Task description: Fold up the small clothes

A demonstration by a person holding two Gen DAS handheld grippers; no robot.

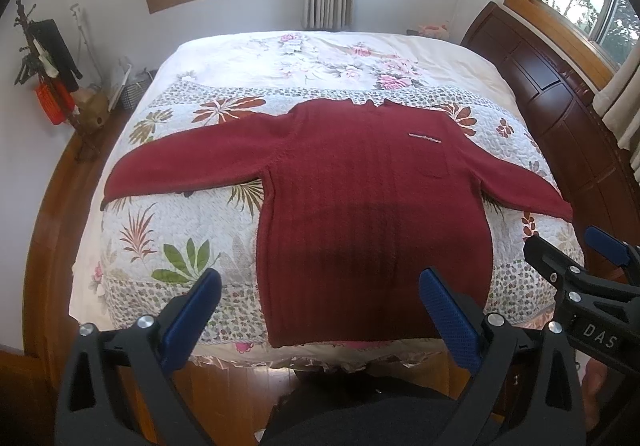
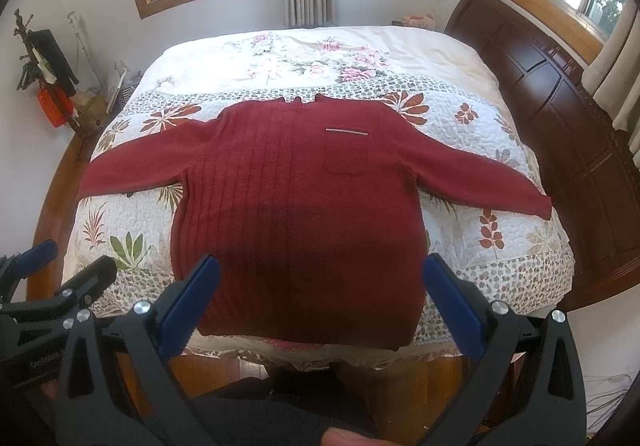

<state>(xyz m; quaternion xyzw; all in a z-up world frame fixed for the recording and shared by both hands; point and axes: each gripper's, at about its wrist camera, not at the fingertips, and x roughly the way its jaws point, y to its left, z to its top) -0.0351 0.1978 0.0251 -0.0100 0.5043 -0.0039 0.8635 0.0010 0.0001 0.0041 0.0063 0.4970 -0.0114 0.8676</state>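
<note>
A dark red knitted sweater (image 1: 360, 198) (image 2: 296, 198) lies flat and face up on the bed, both sleeves spread out sideways, its hem at the near edge. A chest pocket with a pale strip (image 2: 347, 132) shows on its right side. My left gripper (image 1: 320, 310) hovers open above the hem, nothing between its blue pads (image 1: 192, 320). My right gripper (image 2: 320, 306) is also open and empty over the lower body of the sweater. Each gripper appears at the edge of the other's view: the right one (image 1: 576, 258), the left one (image 2: 68, 266).
The bed carries a floral quilt (image 1: 160, 246) (image 2: 500, 246). A dark wooden headboard (image 2: 560, 106) stands on the right, a coat rack with clutter (image 1: 48, 86) on the left. Wooden floor (image 1: 228, 386) and the person's dark clothing lie below the grippers.
</note>
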